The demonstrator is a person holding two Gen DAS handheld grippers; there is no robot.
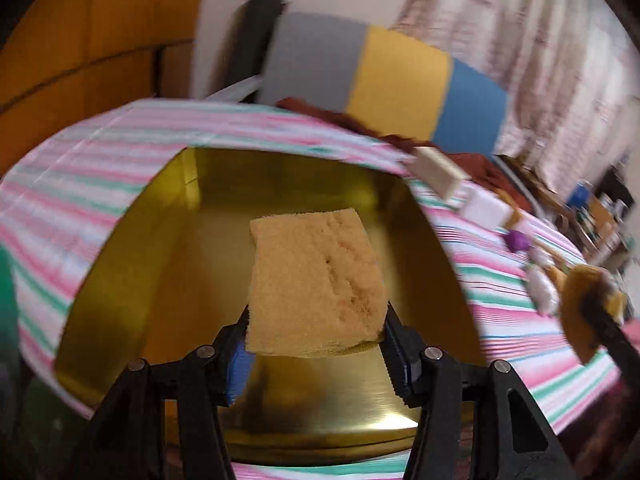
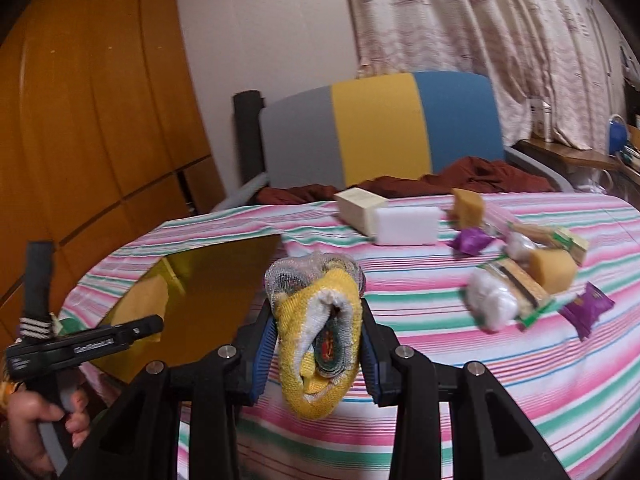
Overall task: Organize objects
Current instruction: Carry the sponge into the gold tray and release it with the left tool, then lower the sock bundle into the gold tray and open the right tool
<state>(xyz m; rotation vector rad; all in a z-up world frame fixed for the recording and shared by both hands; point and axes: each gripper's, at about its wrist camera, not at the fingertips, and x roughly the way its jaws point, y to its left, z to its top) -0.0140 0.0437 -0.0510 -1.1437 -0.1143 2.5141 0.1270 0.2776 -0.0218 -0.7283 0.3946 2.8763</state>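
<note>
My left gripper (image 1: 316, 330) is shut on a tan sponge (image 1: 316, 284), held just above the gold metal tray (image 1: 120, 288) on the striped tablecloth. In the right wrist view that sponge (image 2: 140, 300) shows over the tray (image 2: 208, 300), with the left tool (image 2: 80, 344) in a hand (image 2: 36, 424) at the lower left. My right gripper (image 2: 318, 340) is shut on a yellow and white scrubber cloth (image 2: 320, 328) with netting on top, held above the table right of the tray. The right gripper's finger (image 1: 608, 328) with its load appears at the right edge of the left wrist view.
Across the table's right half lie a cream box (image 2: 360, 204), a white block (image 2: 408, 224), two tan sponge pieces (image 2: 468, 202), purple wrappers (image 2: 586, 308), cotton pads (image 2: 492, 304) and snack packets (image 2: 520, 284). A grey, yellow and blue chair back (image 2: 380, 128) stands behind, with maroon cloth (image 2: 480, 176).
</note>
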